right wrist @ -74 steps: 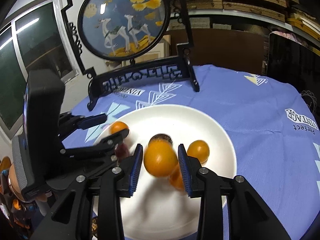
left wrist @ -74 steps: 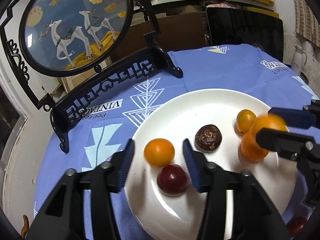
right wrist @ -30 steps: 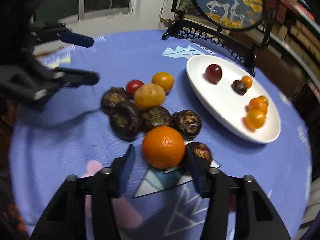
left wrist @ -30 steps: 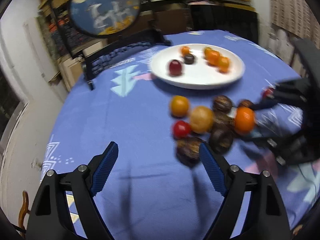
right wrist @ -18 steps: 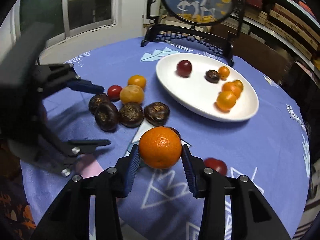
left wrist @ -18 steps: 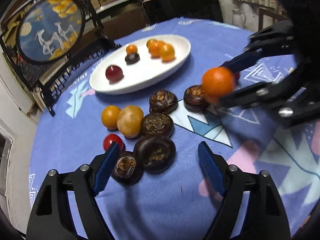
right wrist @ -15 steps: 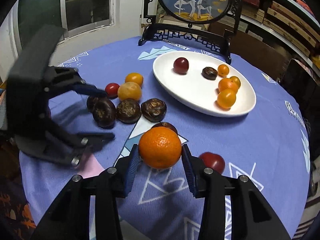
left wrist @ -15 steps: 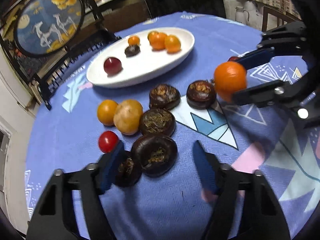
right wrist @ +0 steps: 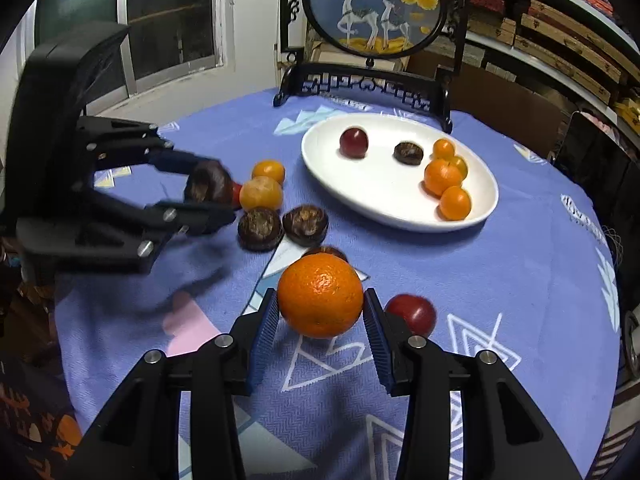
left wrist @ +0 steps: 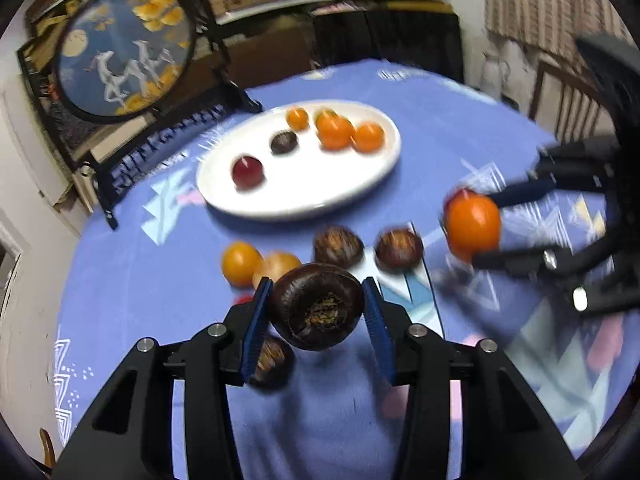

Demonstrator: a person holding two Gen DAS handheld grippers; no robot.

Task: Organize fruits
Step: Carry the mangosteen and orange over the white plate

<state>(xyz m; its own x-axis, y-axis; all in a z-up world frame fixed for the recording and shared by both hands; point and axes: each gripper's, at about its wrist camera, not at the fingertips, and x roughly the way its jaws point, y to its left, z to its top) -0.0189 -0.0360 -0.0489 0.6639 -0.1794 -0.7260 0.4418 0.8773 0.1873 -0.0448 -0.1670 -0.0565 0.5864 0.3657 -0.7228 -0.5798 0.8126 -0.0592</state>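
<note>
Two grippers each carry a fruit above the blue cloth [right wrist: 520, 280]. The left gripper [left wrist: 316, 312] has a dark brown chestnut [left wrist: 316, 312] between its pads, jaws closing on it, lifted over the loose fruit. The right gripper [right wrist: 320, 320] is clenched on an orange [right wrist: 320, 295], beside a red fruit [right wrist: 412, 314] on the cloth. Five small fruits lie on the white plate [right wrist: 380, 208] further back, before a framed deer screen [right wrist: 374, 4].
</note>
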